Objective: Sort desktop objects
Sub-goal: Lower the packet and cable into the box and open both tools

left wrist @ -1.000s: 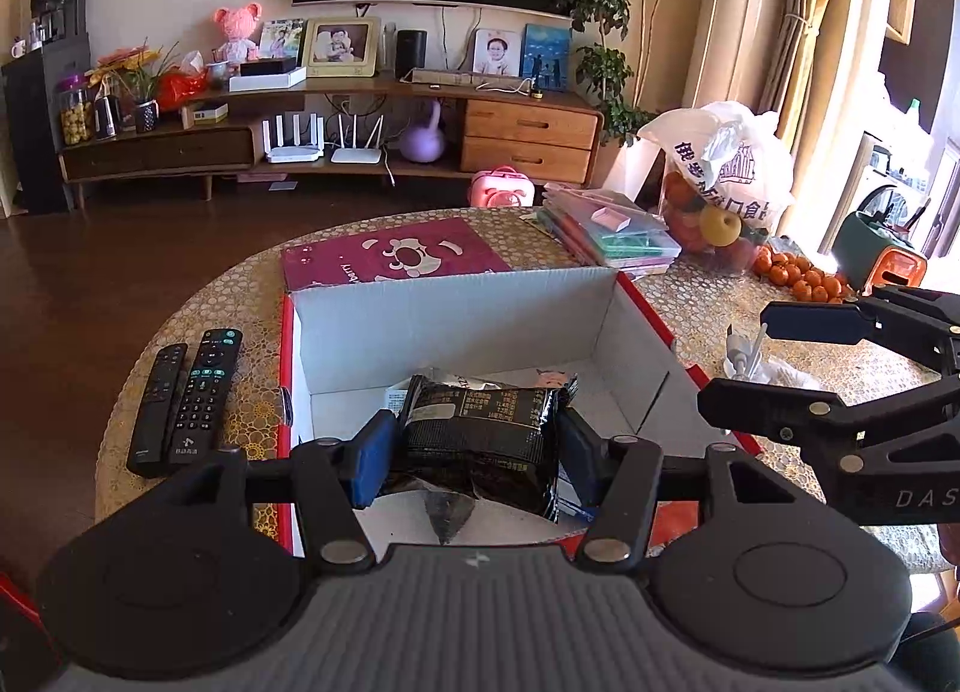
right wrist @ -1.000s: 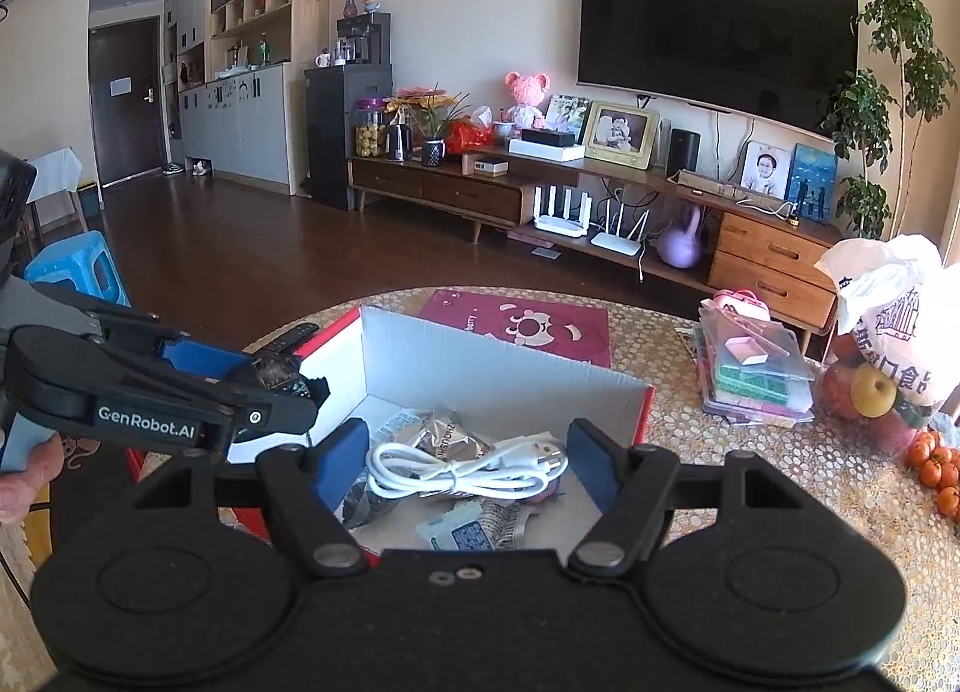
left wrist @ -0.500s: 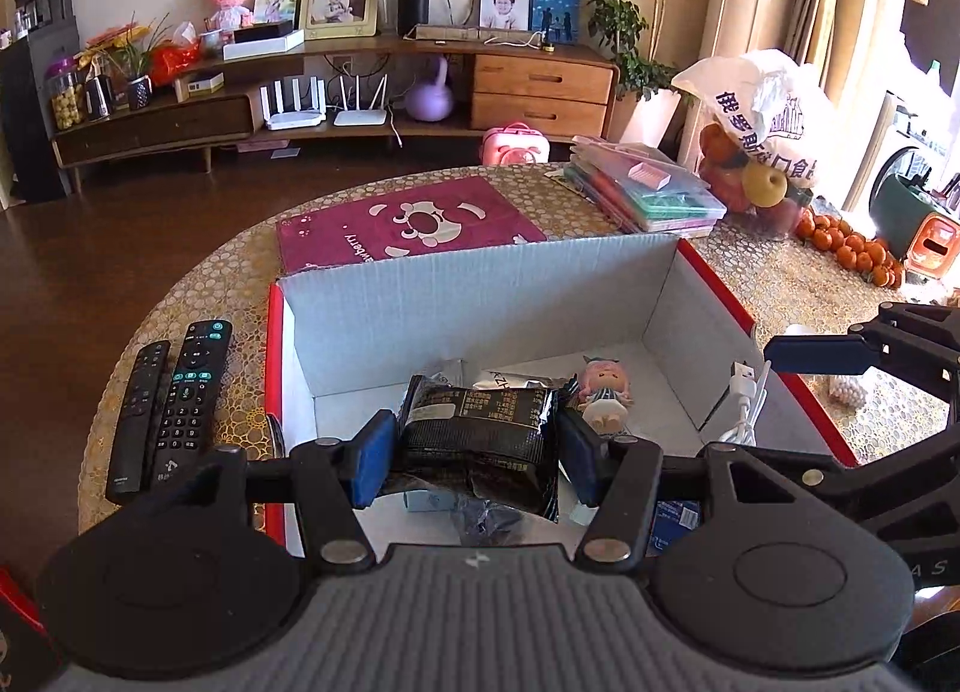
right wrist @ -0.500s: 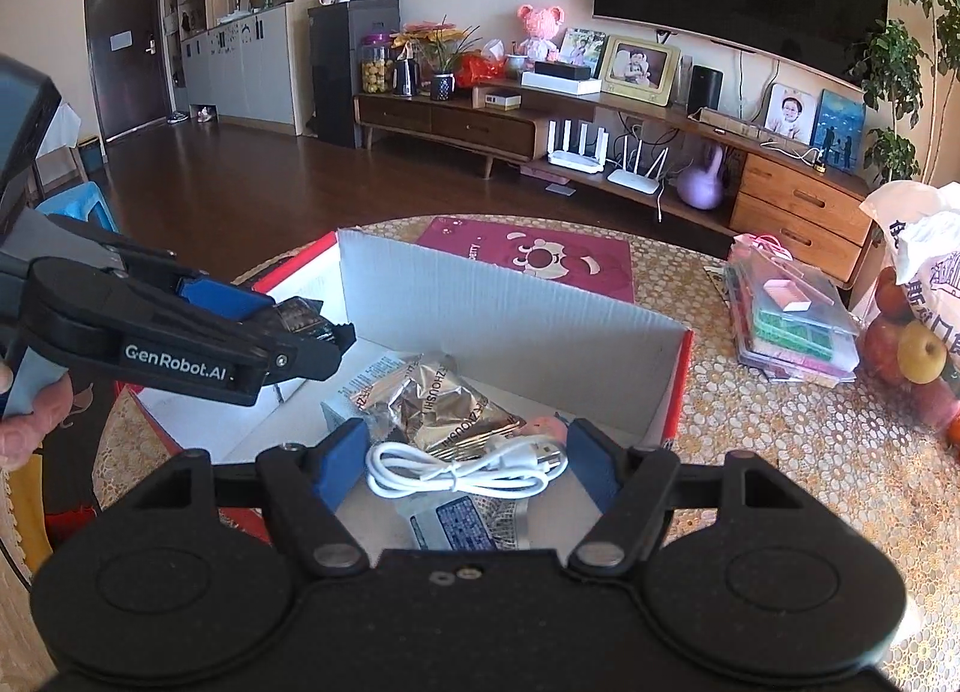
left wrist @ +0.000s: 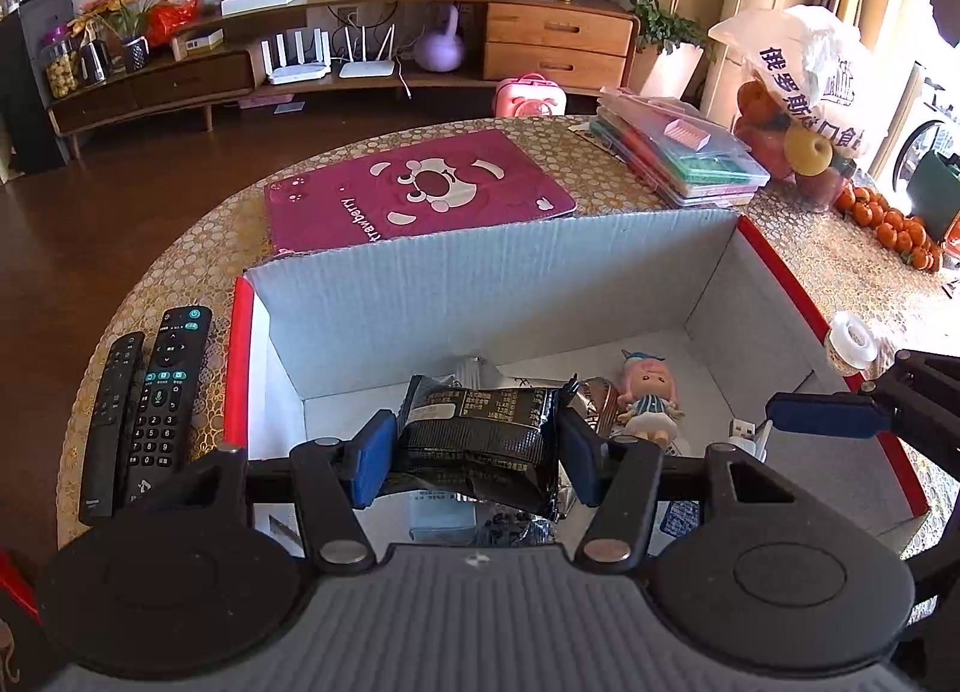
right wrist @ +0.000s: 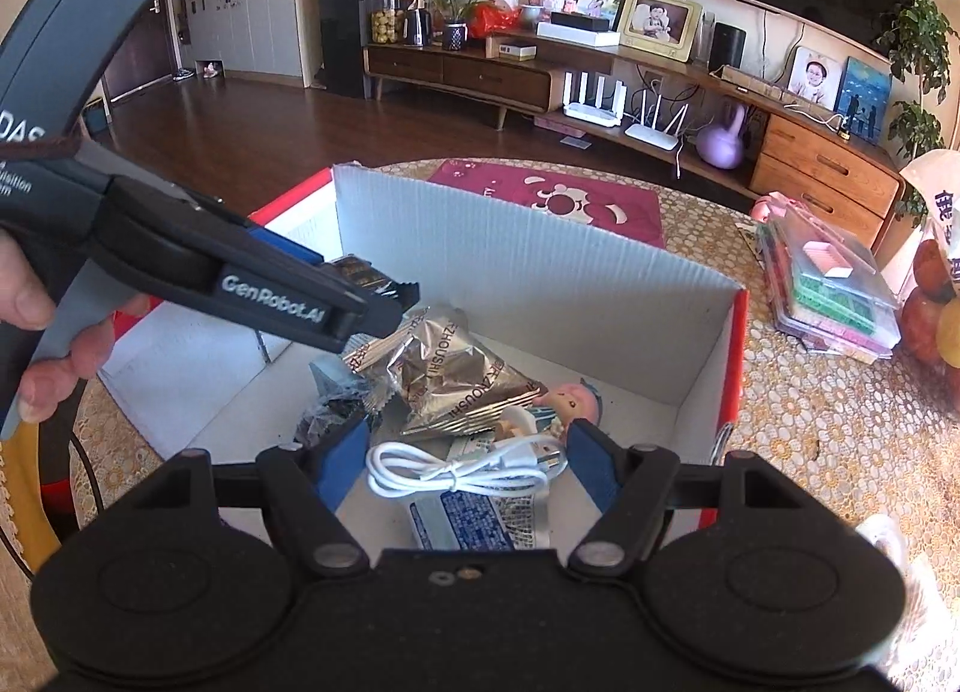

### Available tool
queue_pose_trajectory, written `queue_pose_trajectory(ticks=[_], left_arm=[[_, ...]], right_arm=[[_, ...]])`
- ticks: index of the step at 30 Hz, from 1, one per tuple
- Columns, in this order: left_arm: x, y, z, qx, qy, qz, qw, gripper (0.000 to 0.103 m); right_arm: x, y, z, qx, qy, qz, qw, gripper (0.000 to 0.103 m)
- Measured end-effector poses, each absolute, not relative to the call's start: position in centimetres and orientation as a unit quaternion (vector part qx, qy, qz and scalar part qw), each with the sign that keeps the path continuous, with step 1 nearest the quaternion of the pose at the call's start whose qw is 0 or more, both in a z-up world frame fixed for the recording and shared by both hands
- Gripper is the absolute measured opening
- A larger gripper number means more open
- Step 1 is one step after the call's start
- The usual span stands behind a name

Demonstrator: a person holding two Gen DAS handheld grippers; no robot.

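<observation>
The black snack packet (left wrist: 477,443) is clamped between the blue pads of the left gripper (left wrist: 474,452), held over the near side of the open cardboard box (left wrist: 480,296). The right gripper (right wrist: 465,467) grips a coiled white cable (right wrist: 462,467) above the box floor, where a foil packet (right wrist: 456,386) and small doll (left wrist: 648,398) lie. Two remotes (left wrist: 144,410) rest on the tabletop (left wrist: 198,248) left of the box.
</observation>
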State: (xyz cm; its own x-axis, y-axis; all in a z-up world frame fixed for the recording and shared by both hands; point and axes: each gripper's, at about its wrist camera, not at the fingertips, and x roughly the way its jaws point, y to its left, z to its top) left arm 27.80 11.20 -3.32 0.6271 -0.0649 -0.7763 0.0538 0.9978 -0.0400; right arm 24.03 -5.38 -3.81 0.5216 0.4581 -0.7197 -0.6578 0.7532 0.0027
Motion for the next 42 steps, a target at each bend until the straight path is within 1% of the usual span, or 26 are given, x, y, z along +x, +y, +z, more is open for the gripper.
queue_pose_trajectory(ticks=[15,31,32,38,42], left_arm=[[30.4,11.5,-5.5,-0.021,0.467,-0.021,0.884,0.057],[31.2,11.8,-6.3,-0.029,0.496,-0.015,0.868,0.057],[31.2,11.8,-6.2,-0.029,0.496,-0.015,0.868,0.057],[30.9,11.8,-5.6,-0.036,0.483,-0.014,0.875,0.061],[30.5,11.5,-4.9,-0.036,0.475,-0.009,0.879,0.071]], right_arm=[[25.7,-4.9,-5.6,-0.116,0.417,0.325,0.841,0.072],[25.7,-4.9,-5.5,-0.114,0.421,0.325,0.839,0.075],[25.7,-4.9,-5.5,-0.112,0.421,0.326,0.839,0.077],[25.2,-5.1,-5.1,-0.107,0.413,0.333,0.841,0.079],[24.9,-5.4,-4.5,-0.103,0.406,0.333,0.845,0.082]])
